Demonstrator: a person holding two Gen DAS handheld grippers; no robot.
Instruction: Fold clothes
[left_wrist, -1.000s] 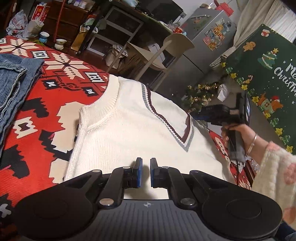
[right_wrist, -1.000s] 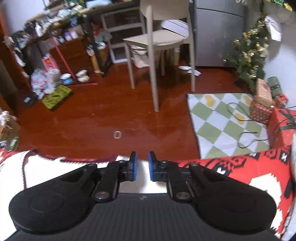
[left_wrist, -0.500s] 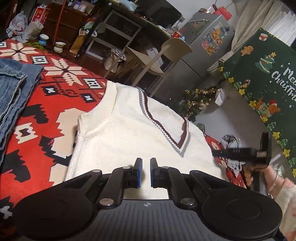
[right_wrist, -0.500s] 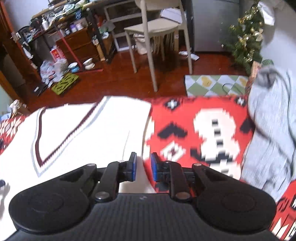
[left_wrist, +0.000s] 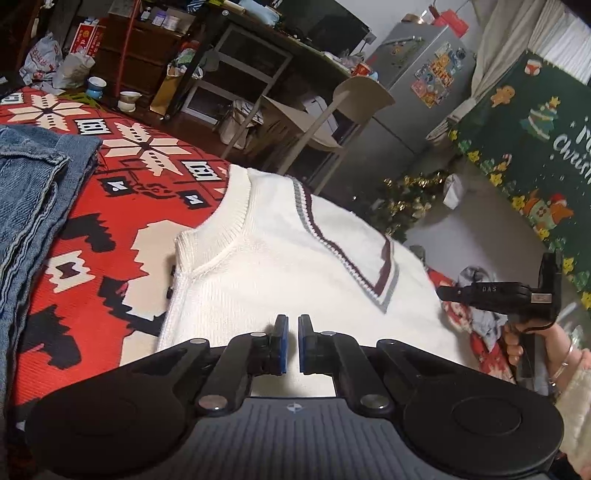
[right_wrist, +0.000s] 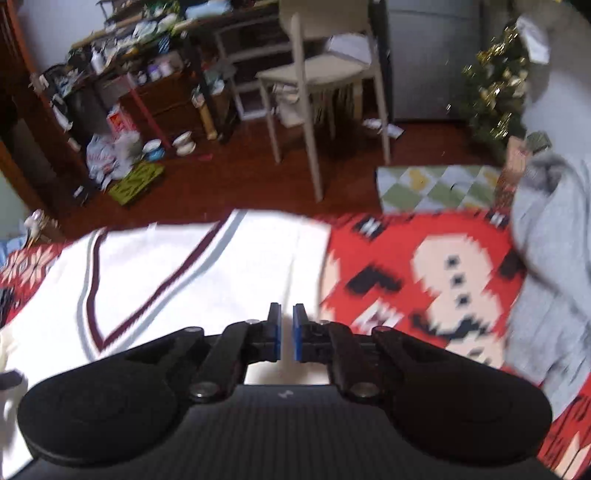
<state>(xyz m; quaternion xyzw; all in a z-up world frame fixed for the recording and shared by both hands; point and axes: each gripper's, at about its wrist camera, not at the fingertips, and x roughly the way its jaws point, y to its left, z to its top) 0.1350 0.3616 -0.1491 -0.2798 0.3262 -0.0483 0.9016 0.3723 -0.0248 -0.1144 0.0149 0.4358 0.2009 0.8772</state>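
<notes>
A cream knit vest (left_wrist: 280, 266) with a maroon-and-grey V-neck lies flat on the red patterned blanket (left_wrist: 85, 236), spreading ahead of both sets of jaws. The left gripper (left_wrist: 291, 343) hangs over its near part, jaws drawn together on nothing. The right gripper (right_wrist: 287, 334) sits above the vest's edge beside the blanket; its jaws have just been closing, with nothing between them. Folded jeans (left_wrist: 26, 199) lie well left of the left jaws.

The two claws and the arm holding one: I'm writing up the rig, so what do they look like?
Each claw, left claw and right claw, has black linkage fingers with silver pivot pins, blue pads and a ribbed grey-black body with round black side discs. The right hand wears a thin bracelet and a fluffy cream sleeve.
</notes>
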